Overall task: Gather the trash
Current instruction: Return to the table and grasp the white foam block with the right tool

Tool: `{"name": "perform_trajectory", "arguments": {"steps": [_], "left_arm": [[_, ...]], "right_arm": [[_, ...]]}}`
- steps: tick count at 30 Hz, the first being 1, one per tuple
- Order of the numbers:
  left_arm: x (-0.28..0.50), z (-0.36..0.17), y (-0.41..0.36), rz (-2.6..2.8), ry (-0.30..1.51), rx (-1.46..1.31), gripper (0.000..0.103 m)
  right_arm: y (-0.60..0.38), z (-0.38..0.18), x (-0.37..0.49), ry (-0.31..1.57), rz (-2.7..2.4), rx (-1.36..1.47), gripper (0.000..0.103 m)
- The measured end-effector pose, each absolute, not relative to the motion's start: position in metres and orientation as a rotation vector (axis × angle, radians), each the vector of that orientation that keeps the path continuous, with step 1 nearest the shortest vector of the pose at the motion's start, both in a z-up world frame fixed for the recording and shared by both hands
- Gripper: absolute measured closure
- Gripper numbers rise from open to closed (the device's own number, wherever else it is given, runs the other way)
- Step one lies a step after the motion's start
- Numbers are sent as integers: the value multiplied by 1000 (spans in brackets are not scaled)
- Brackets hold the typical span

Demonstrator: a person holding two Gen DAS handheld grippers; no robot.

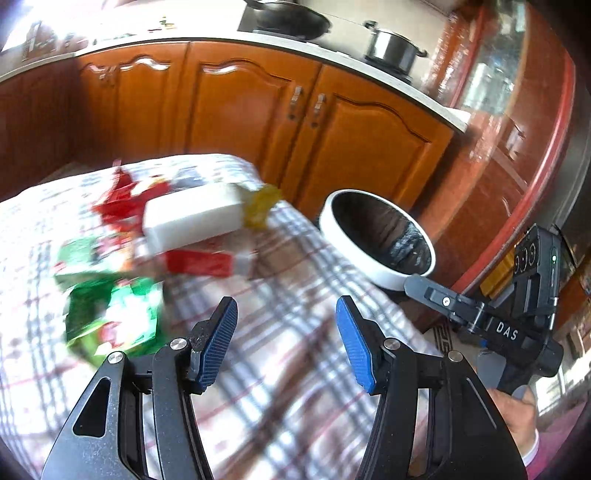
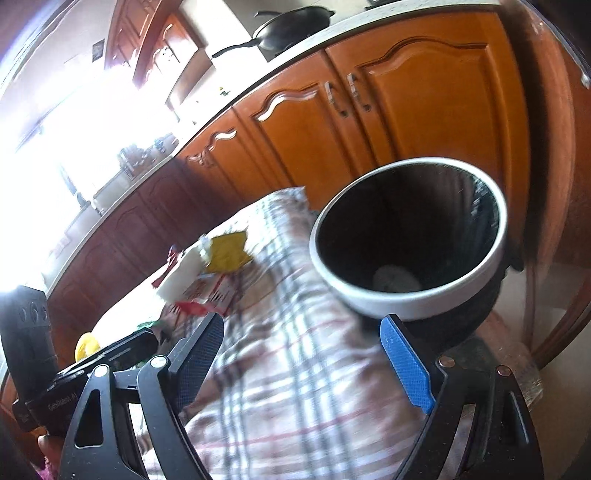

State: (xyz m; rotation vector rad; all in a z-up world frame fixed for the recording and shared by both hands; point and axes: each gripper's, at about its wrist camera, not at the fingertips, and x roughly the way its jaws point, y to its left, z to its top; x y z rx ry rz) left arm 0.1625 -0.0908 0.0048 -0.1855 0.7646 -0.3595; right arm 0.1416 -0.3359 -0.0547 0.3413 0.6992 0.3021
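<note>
Trash lies on a plaid tablecloth [image 1: 295, 332]: a white box [image 1: 192, 218], a yellow wrapper [image 1: 262, 205], red wrappers [image 1: 199, 263] and a green packet [image 1: 110, 314]. A white-rimmed black bin [image 1: 376, 236] stands past the table's right edge. My left gripper [image 1: 286, 314] is open and empty above the cloth, right of the green packet. My right gripper [image 2: 301, 332] is open and empty, just short of the bin [image 2: 410, 236]. The white box [image 2: 181, 273] and yellow wrapper [image 2: 227, 251] show to its left. Something pale lies at the bin's bottom.
Orange wooden cabinets [image 1: 258, 110] run behind the table under a counter with a wok [image 1: 291, 18] and a steel pot [image 1: 391, 48]. A red-brown cabinet [image 1: 517, 129] stands to the right. The right gripper's body [image 1: 517, 306] shows beside the bin.
</note>
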Motion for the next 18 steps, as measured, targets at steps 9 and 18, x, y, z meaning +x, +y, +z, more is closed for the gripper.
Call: {"name": "perform_trajectory", "arguments": {"steps": [9, 18], "left_arm": [[139, 3, -36, -271, 747, -226, 47], [137, -4, 5, -188, 755, -273, 47]], "right_arm": [[-283, -66, 134, 746, 378, 292, 15], [-251, -69, 140, 759, 412, 242, 15]]}}
